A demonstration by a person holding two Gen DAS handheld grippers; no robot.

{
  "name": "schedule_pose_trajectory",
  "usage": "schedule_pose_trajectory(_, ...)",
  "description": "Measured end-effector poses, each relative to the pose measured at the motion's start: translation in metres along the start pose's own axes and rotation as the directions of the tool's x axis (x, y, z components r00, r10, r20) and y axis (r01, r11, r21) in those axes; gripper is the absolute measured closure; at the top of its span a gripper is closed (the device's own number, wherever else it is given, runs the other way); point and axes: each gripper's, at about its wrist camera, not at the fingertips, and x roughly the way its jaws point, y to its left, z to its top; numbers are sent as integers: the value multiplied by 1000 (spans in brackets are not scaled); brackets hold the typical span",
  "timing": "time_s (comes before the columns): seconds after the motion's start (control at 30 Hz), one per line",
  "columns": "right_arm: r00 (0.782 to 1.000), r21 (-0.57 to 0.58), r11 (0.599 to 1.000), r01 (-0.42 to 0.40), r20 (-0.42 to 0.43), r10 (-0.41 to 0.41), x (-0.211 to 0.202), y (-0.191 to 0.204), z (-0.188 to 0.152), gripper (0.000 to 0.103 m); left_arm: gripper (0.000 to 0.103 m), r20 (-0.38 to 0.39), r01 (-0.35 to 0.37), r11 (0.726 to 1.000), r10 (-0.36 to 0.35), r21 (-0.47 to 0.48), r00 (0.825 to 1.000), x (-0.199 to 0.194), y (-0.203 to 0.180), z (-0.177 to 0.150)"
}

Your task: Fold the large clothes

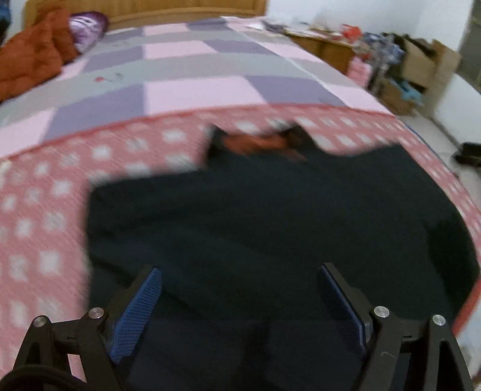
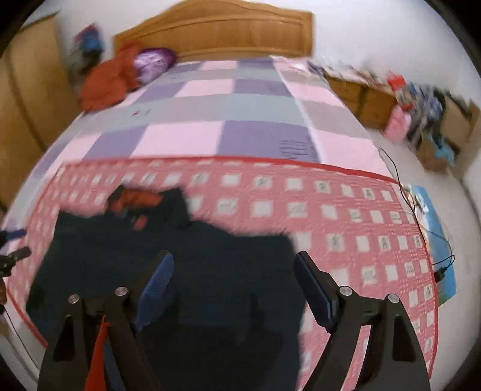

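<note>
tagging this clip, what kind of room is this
A home bedroom, most likely: a bed with a wooden headboard, a checked quilt spread over it, and a dark garment lying on it.

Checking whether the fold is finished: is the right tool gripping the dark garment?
No. The right tool stands wide open above the dark garment, with nothing pinched between its blue pads.

Legible text: we read none in either view.
Pink blanket [image 2: 345, 216] squares: we see dark marks inside the white squares, too blurred to read.
Checked sheet [image 2: 296, 149], right side: dark lines, illegible.
</note>
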Motion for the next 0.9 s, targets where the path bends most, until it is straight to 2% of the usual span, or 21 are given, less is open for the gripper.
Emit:
schedule_pose_trajectory(0.07, 998, -90, 996, 27, -57, -32, 5, 38, -48, 18, 15, -8, 30, 1000, -30, 7, 1000, 5, -25, -24)
schedule_pose_trajectory(0.13, 986, -117, 991, 63, -148, -80, 27, 63, -90, 18, 13, -46, 21, 999, -19, 41, 999, 23, -46, -40)
schedule_pose_trajectory(0.2, 976, -93, 993, 76, -199, -94, 55, 68, -110, 18, 9, -77, -20, 996, 26, 82, 997, 53, -54, -50)
schedule_pose_trajectory(0.23, 974, -61, 995, 85, -207, -96, 69, 65, -110, 11, 0, -70, -32, 996, 38, 81, 997, 60, -51, -49)
schedule_pose_trajectory(0.27, 970, -30, 993, 112, -212, -116, 84, 58, -105, 0, 0, -47, -50, 997, 53, 65, 997, 72, -45, -43)
schedule_pose_trajectory(0.33, 976, 11, 996, 92, -197, -88, 104, 49, -88, 0, 0, -26, -70, 996, 72, 55, 997, 85, -37, -28)
schedule_pose_trajectory(0.43, 984, -5, 995, 96, -152, -96, 124, 41, -61, 0, 0, -4, -90, 995, 90, 44, 996, 102, -33, 2)
schedule_pose_trajectory(0.57, 986, 61, 993, 104, -141, -95, 147, 19, -27, 0, 0, -3, -103, 995, 103, 1, 995, 120, -20, 29)
schedule_pose_trajectory(0.73, 987, 128, 987, 98, -137, -80, 164, -4, 2, 0, 0, -4, -130, 987, 130, -90, 992, 136, 0, 46)
schedule_pose_trajectory(0.9, 986, 115, 987, 113, -138, -97, 176, -18, 15, 0, 0, -41, -194, 967, 190, -167, 981, 149, 27, 55)
